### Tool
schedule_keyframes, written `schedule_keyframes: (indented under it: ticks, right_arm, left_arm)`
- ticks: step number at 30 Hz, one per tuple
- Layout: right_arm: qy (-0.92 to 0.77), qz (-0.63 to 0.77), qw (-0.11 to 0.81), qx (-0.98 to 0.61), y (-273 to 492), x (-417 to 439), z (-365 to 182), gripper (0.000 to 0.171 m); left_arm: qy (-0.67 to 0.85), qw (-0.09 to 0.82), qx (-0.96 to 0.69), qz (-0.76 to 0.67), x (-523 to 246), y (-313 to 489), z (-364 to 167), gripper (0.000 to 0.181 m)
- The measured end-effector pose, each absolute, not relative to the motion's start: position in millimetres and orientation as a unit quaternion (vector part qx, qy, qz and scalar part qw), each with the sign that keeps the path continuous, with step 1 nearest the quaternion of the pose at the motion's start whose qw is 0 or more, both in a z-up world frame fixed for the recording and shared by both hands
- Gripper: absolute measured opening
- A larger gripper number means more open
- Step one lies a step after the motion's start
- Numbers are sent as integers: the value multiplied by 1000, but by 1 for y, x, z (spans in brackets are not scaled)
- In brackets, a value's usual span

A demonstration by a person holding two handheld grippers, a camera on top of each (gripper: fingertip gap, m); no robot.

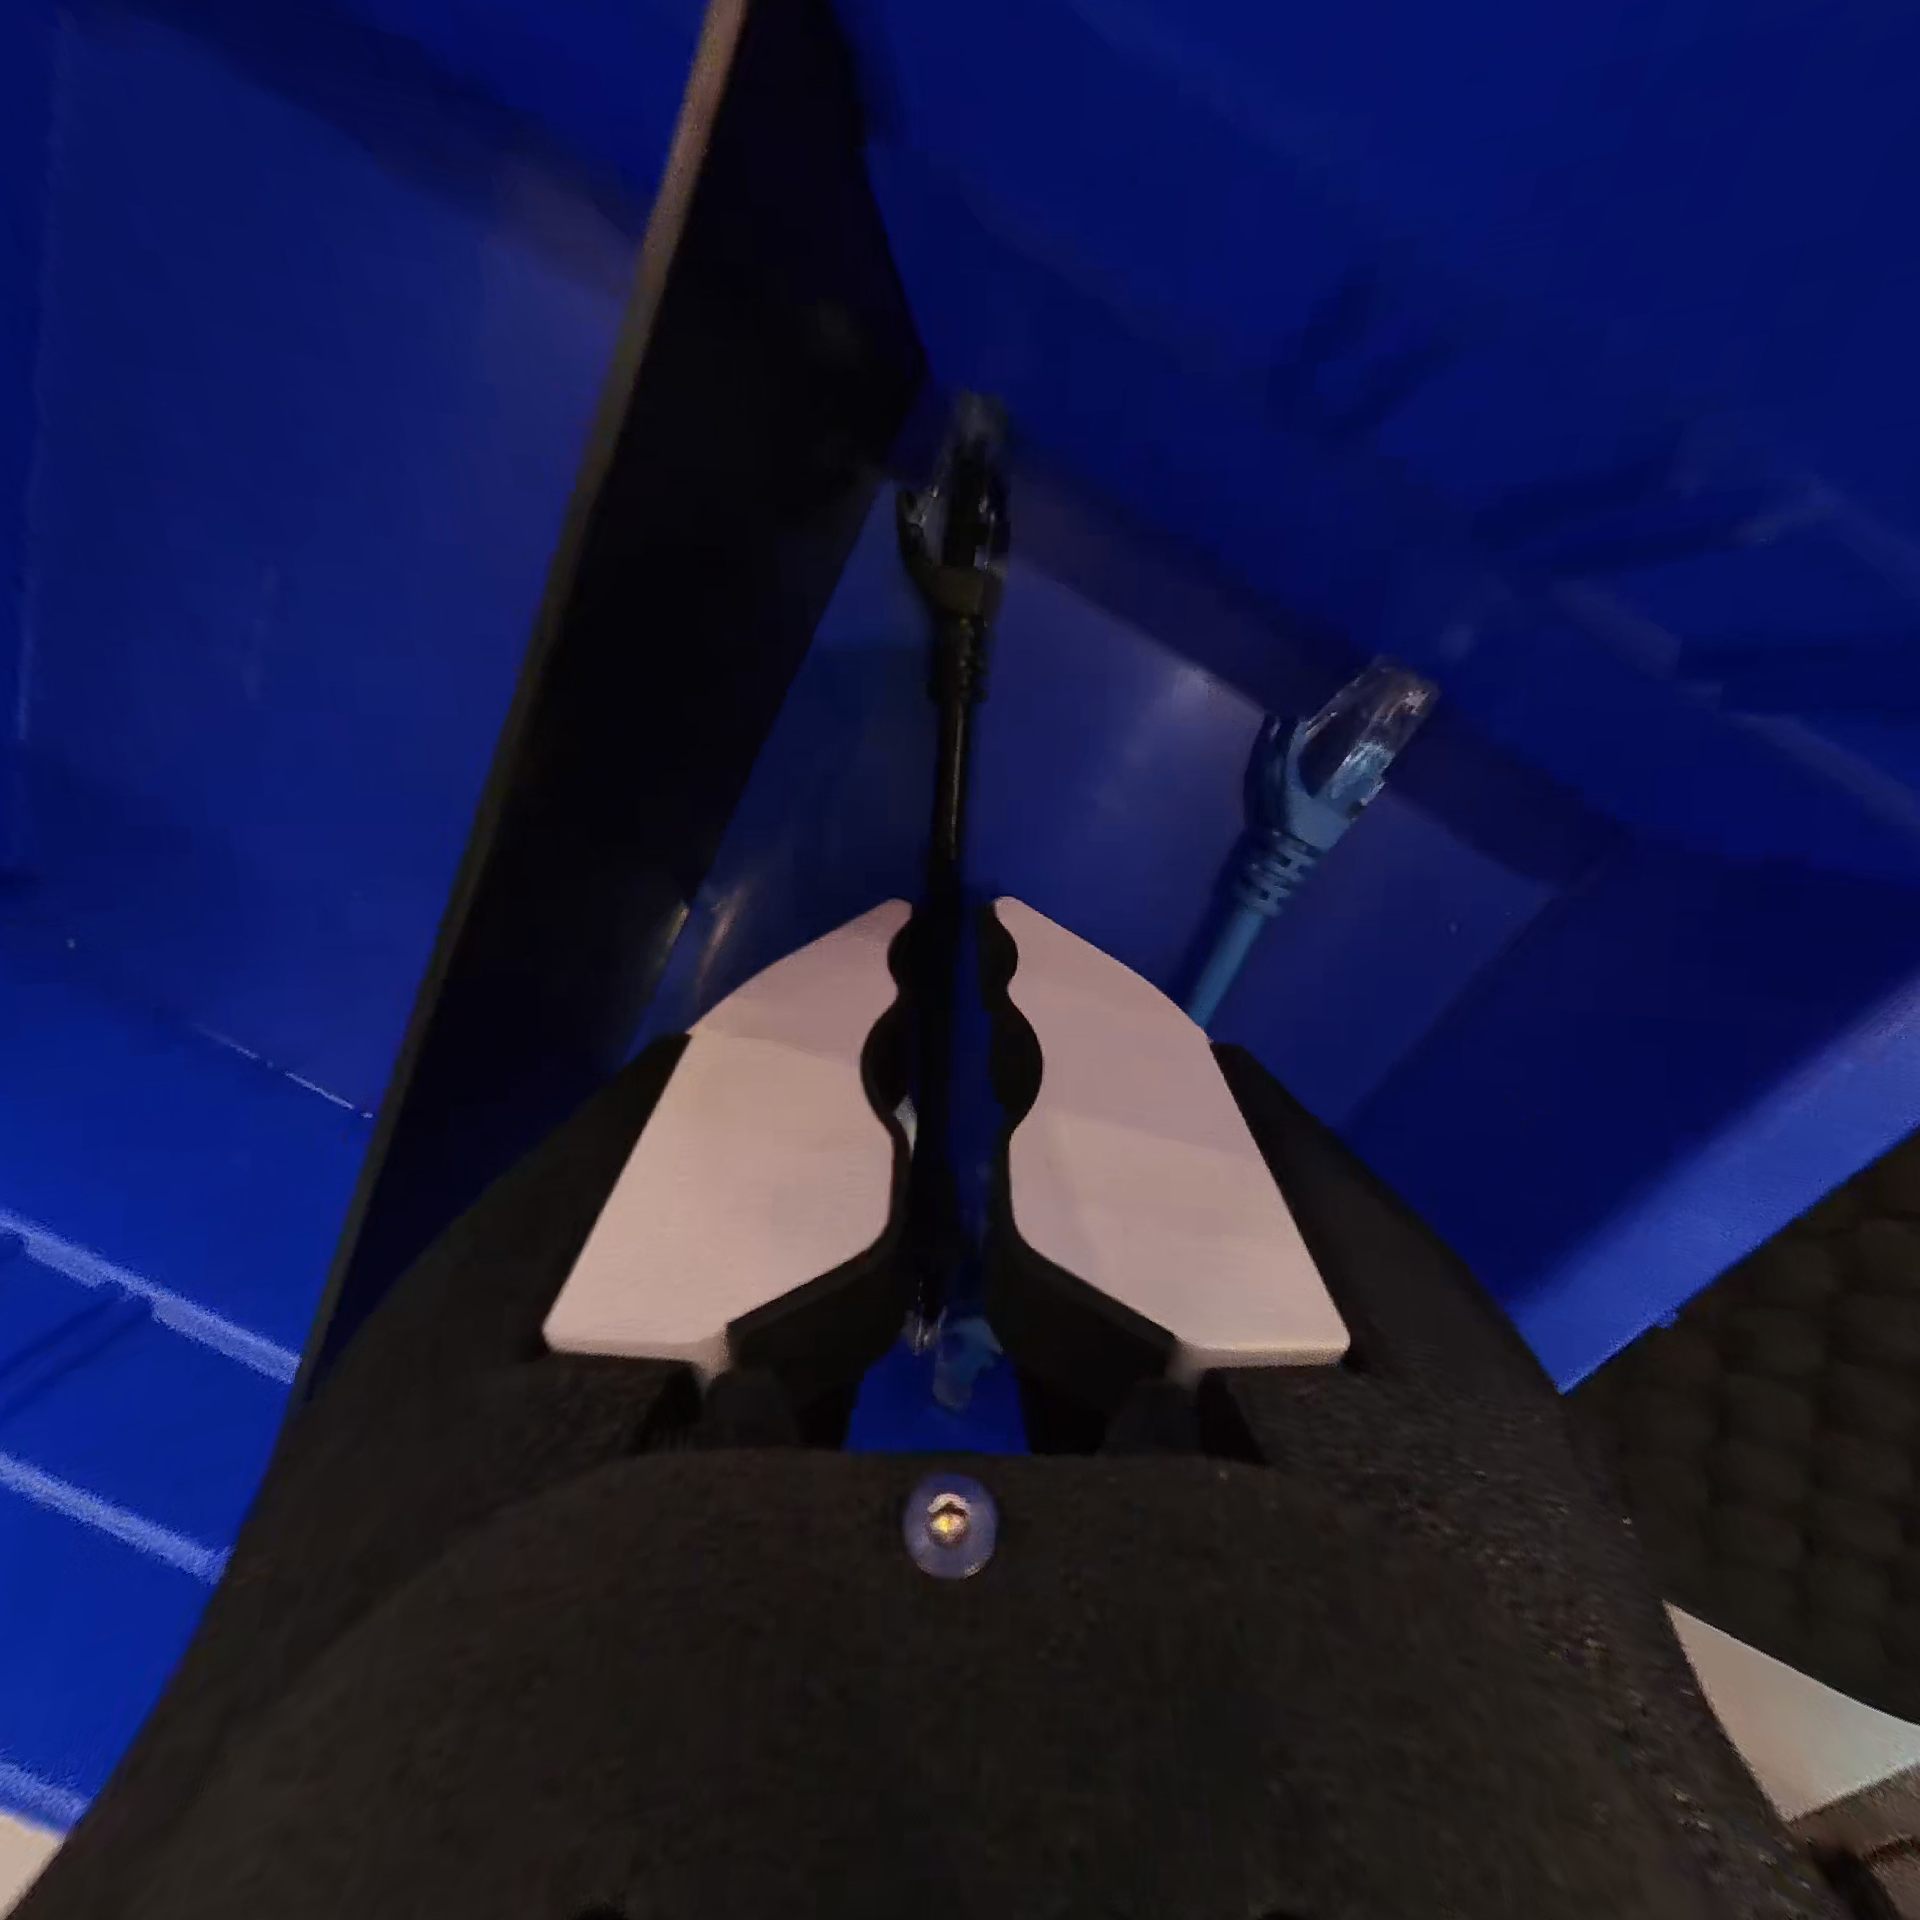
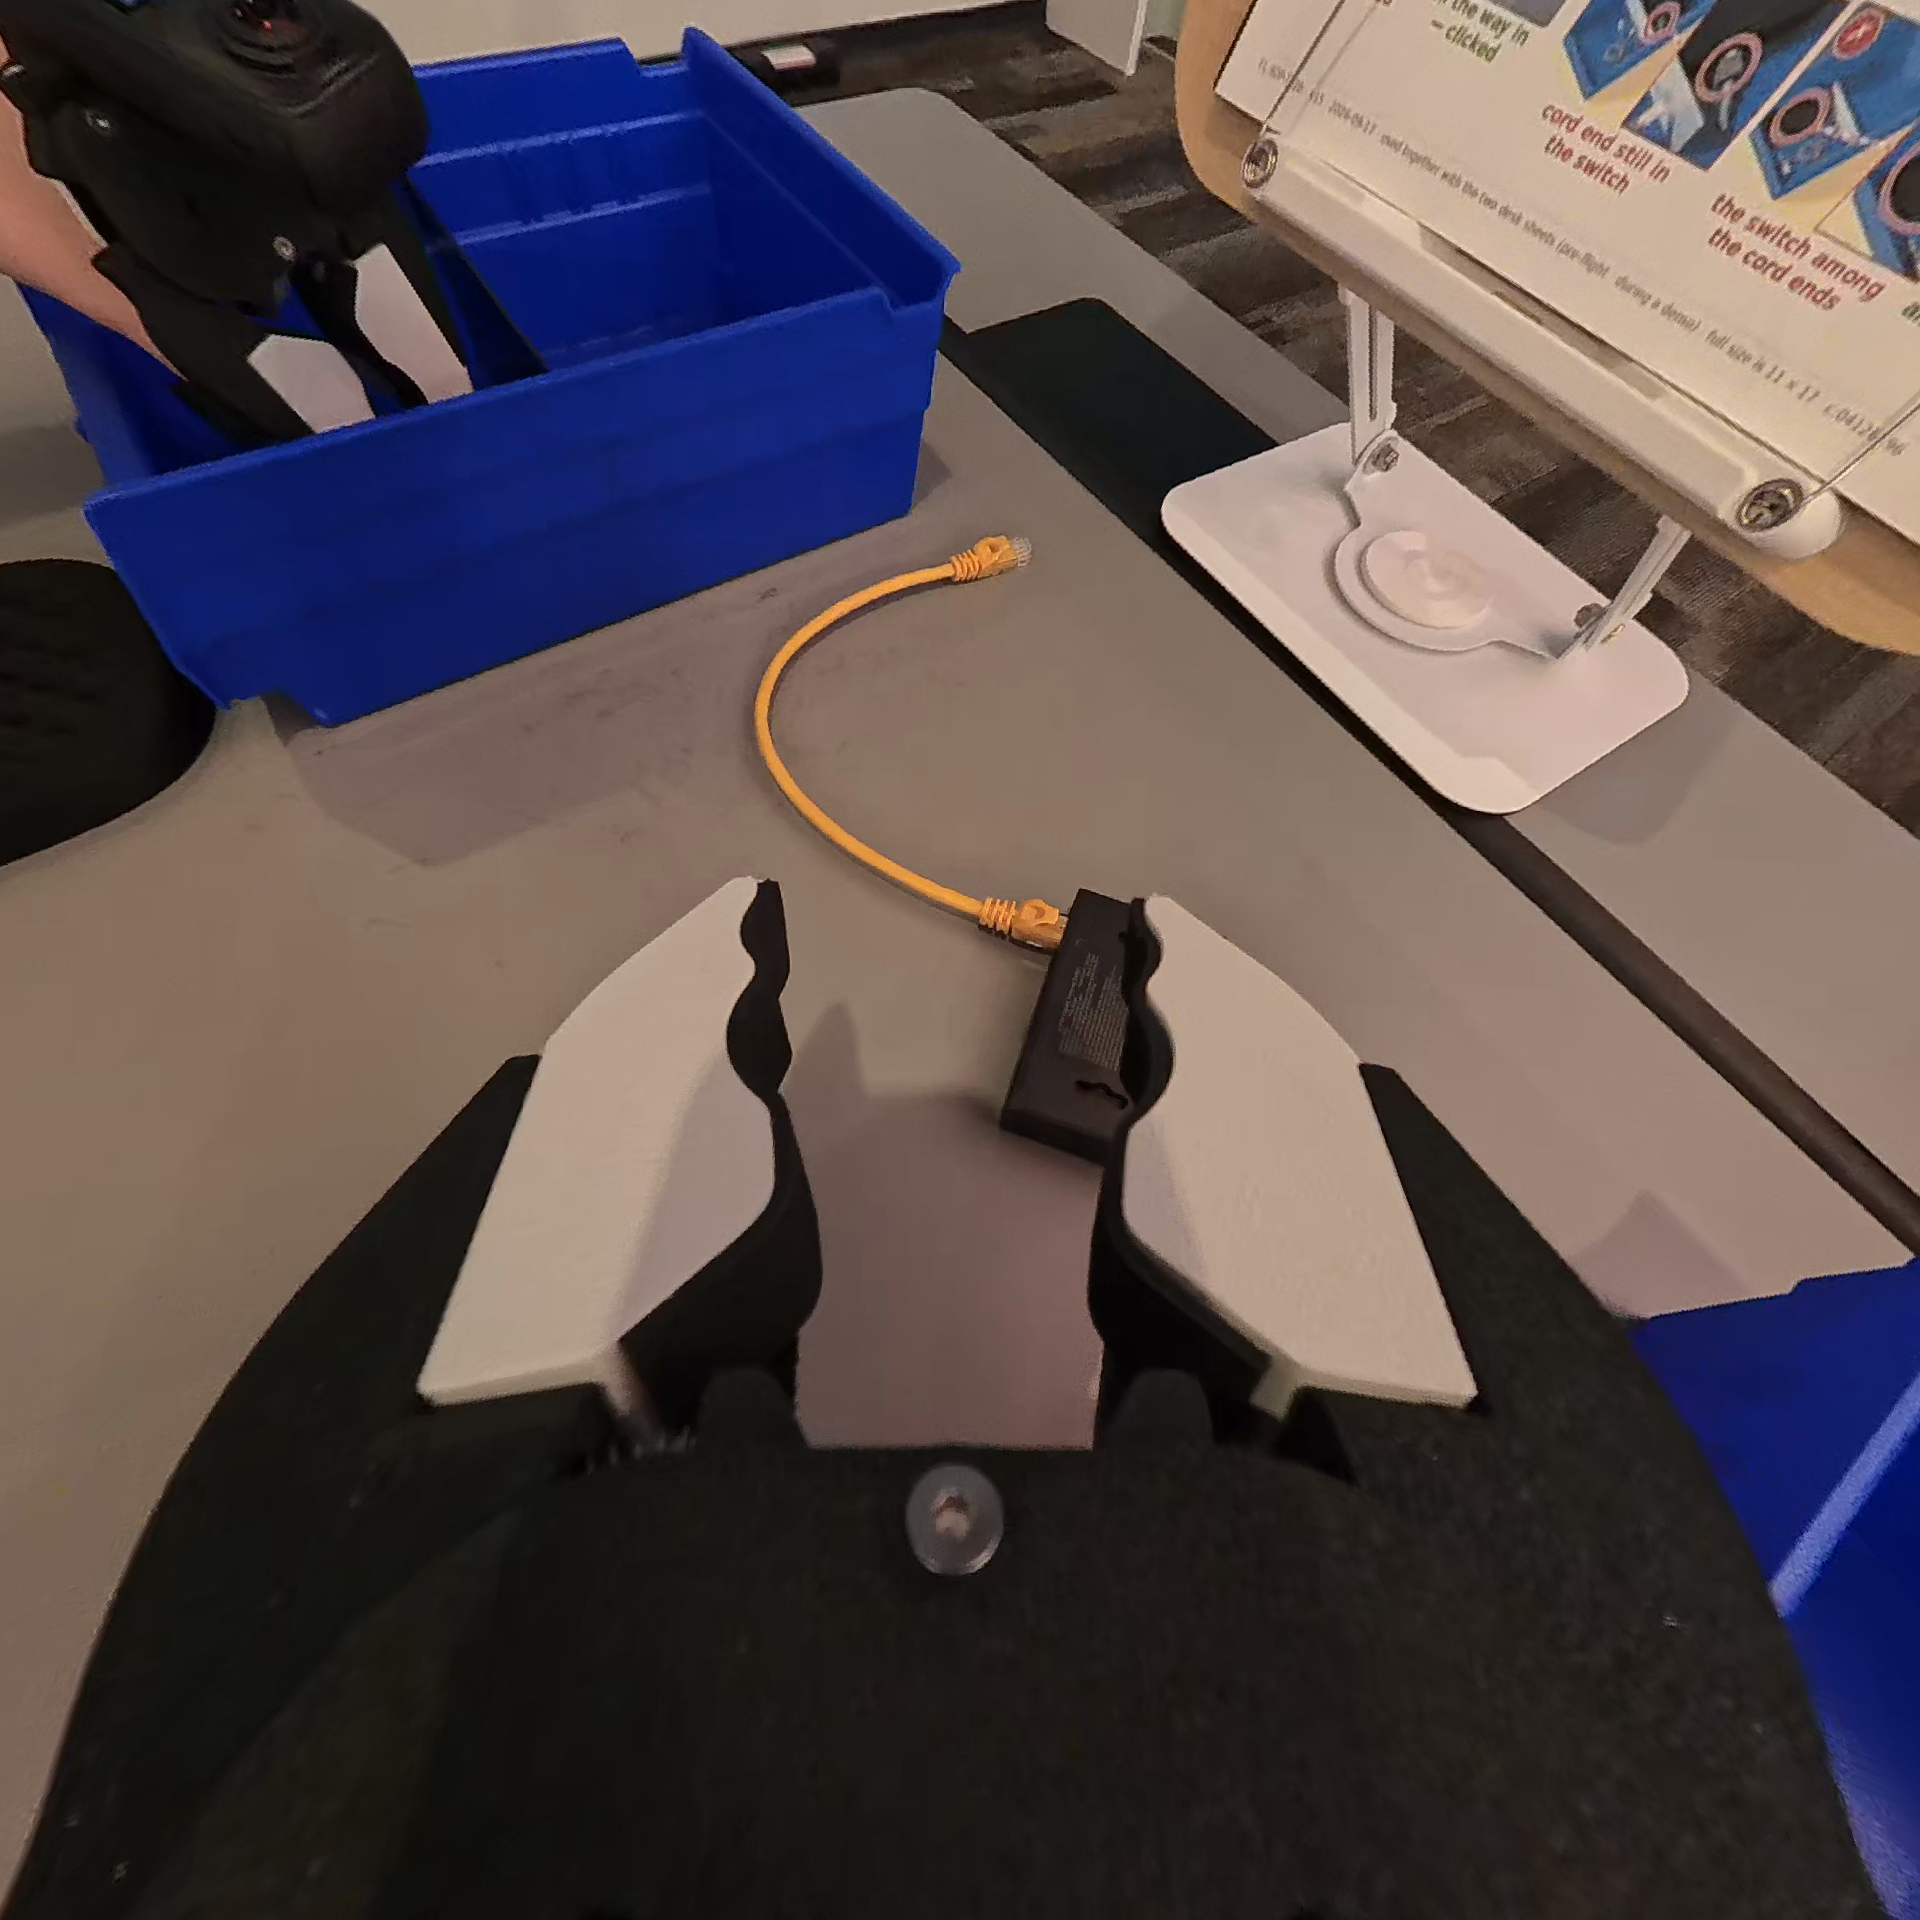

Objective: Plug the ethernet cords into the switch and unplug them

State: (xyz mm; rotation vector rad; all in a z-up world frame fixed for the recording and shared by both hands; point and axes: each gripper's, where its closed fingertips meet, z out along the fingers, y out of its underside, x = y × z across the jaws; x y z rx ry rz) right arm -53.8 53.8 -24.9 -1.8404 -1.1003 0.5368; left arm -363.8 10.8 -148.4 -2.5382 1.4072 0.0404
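My left gripper (image 1: 951, 909) is inside the blue bin (image 1: 1351, 312), shut on a black ethernet cord (image 1: 961, 644) whose clear plug points at the bin's corner beside a black divider (image 1: 675, 623). A light blue cord (image 1: 1299, 810) lies to its right. In the right wrist view my right gripper (image 2: 951, 899) is open and empty low over the grey table (image 2: 312, 1039). The black switch (image 2: 1081, 1023) lies against its right finger's inner side. A yellow cord (image 2: 800, 748) has one end plugged into the switch; its free end lies near the bin (image 2: 520, 561). The left gripper (image 2: 312, 384) reaches into that bin.
A white stand (image 2: 1434, 644) holding an instruction sheet (image 2: 1662, 208) is at the right of the table. A black round foam pad (image 2: 83, 707) lies at the left edge. Part of a second blue bin (image 2: 1818, 1507) shows at the lower right. A person's hand (image 2: 52, 260) holds the left gripper. One gripper's finger ends stand about 35 cm off the other's. My right gripper is the nearer one to the black switch (image 2: 1081, 1023): about 11 cm, against 35 cm.
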Motion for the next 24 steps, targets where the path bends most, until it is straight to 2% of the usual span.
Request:
schedule_keyframes:
  ticks: [7,13,18,20,24]
  right_arm:
    - [-440,214,447,-749,60,-48,-33,59]
    - [-454,253,473,-712,50,-60,-16,57]
    - [-546,344,499,-578,-6,-104,23,60]
    - [-589,351,505,-525,-29,-119,35,62]
    - [-636,338,469,-511,-40,-136,30,64]
  left_arm:
    - [469,121,-874,16,-372,8,-141,6]
    - [440,178,-880,2,-377,-4,-65,6]
    - [433,192,-873,-115,-313,-38,0,5]
    - [436,175,-869,-157,-280,-50,5,5]
    - [481,175,-850,-123,-237,-57,-10,5]
